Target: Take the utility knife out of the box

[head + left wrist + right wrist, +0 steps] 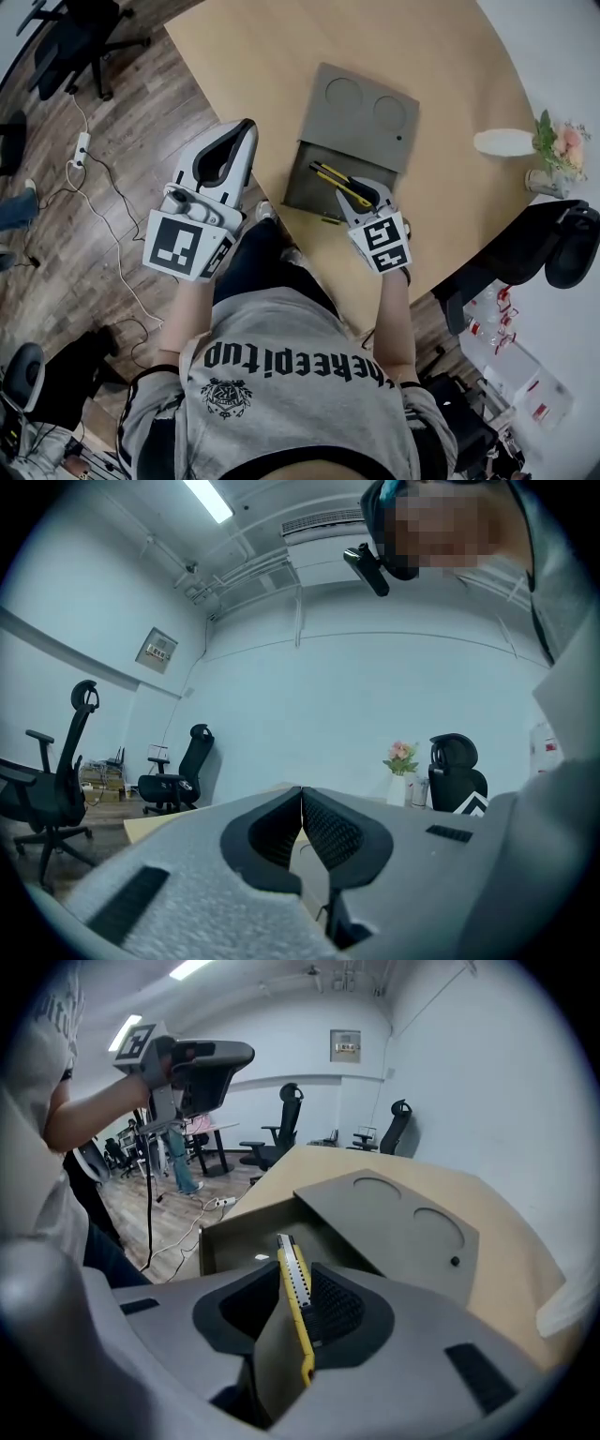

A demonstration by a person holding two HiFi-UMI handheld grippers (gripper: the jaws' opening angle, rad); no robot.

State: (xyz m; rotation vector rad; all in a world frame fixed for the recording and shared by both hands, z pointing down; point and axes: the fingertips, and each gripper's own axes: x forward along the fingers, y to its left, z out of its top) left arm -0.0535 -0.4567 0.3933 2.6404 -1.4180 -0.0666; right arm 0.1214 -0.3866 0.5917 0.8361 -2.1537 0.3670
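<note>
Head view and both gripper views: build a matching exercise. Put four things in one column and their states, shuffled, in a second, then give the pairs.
Things:
1. left gripper
2. right gripper
3. utility knife
4. lid

States:
A. yellow, lying in the open box
B. jaws together, nothing between them
C. grey, folded back flat on the table
D. jaws apart, with the knife between them

Pairs: 1-B, 2-D, 3-A, 4-C

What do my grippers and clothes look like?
Both the left gripper and right gripper are light grey shells with black ribbed pads, each carrying a cube of black-and-white square markers. The person wears a grey short-sleeved T-shirt with black lettering.
</note>
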